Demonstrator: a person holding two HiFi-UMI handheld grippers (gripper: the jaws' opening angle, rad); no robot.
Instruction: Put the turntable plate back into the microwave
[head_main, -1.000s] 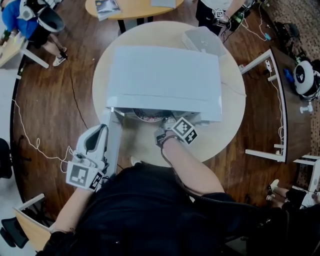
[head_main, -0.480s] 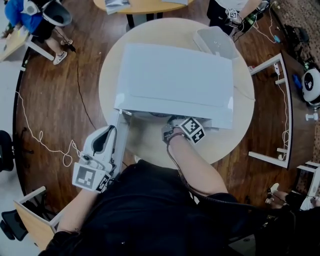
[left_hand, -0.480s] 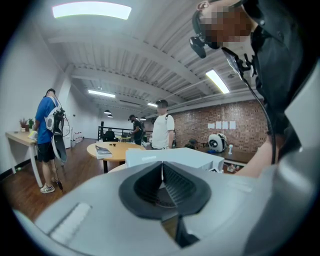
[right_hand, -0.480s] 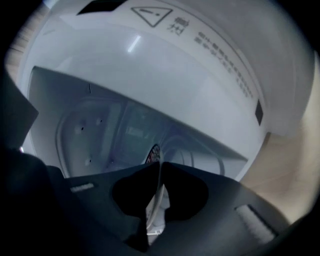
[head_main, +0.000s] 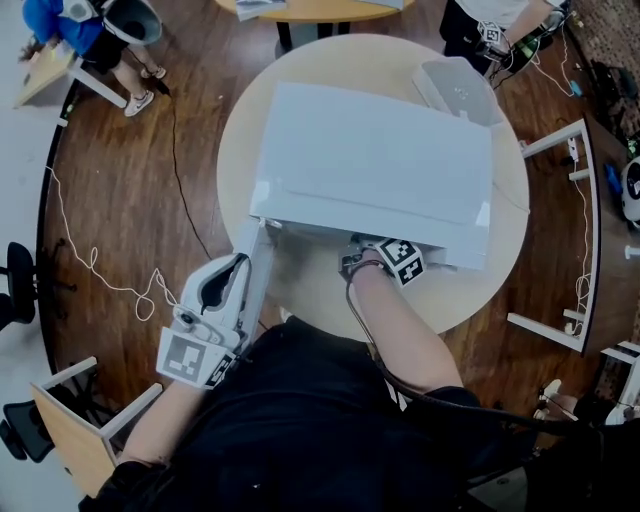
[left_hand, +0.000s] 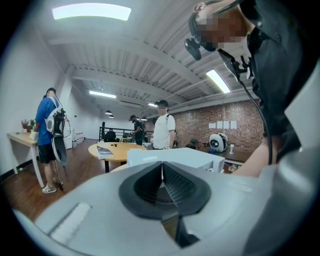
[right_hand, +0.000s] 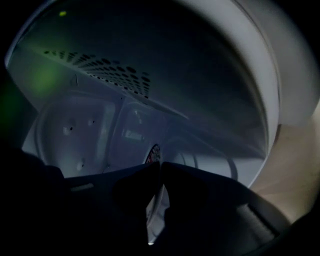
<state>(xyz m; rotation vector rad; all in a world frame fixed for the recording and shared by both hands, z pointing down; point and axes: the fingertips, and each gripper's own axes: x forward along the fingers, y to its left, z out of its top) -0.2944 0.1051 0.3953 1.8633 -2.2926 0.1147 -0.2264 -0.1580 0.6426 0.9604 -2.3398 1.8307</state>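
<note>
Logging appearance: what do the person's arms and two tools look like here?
The left tool has a light grey rounded shell and black ribbed pads; the right tool shows only as dark shapes. The left cube and right cube bear black-and-white square markers. A black cable runs along the right forearm. The person wears a black short-sleeved top.

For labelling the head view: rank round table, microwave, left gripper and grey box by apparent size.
round table
microwave
left gripper
grey box
The gripper looks bigger partly because it is nearer the camera.
</note>
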